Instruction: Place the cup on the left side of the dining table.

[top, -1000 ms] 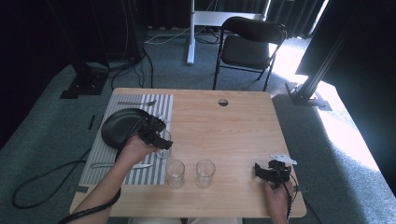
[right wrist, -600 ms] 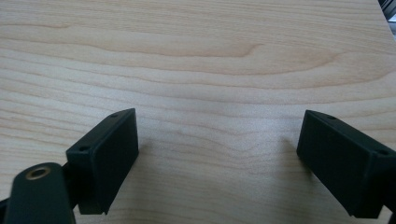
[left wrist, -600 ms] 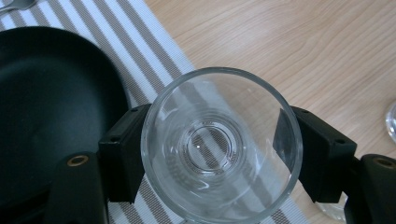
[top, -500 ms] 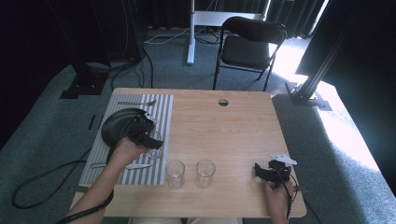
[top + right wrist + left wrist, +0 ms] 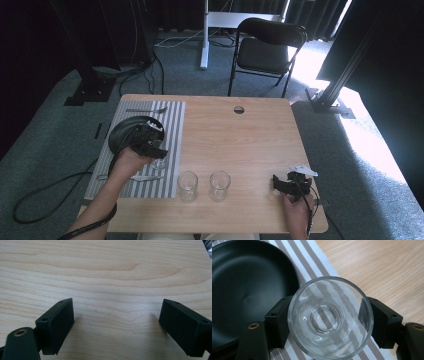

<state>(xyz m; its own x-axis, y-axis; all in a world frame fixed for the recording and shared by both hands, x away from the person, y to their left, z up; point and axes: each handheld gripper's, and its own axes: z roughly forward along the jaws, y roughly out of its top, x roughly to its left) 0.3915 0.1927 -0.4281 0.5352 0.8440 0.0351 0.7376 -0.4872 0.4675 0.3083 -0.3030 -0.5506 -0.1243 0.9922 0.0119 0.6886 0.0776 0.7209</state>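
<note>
Closest to the front edge of the light wooden desk (image 5: 250,130): right tongs (image 5: 280,183) sitting low near the right corner, jaws spread wide with nothing but bare wood grain between them in the right gripper view. A bit further in and toward the middle, two empty clear drinking glasses (image 5: 188,186) standing upright side by side, close together but not touching, well apart from both hands. Over on the left, left tongs (image 5: 159,154) clamped on a third small clear glass tumbler (image 5: 329,317), black pads pressed against opposite sides of its wall, looking straight down into the open mouth in the left gripper view. Tumbler positioned over the grey-and-white striped placemat (image 5: 172,130), just beside the rim of the round black plate (image 5: 244,285); can't tell for sure whether the base is resting on the mat or hanging just above it. Some pale cutlery (image 5: 145,177) lying on the mat's near end, too small to make out which piece. Another utensil (image 5: 146,109) along the mat's far edge past the plate. Round cable hole (image 5: 239,109) near the desk's far side. Beyond that, black folding chair (image 5: 267,47) on grey carpet.
</note>
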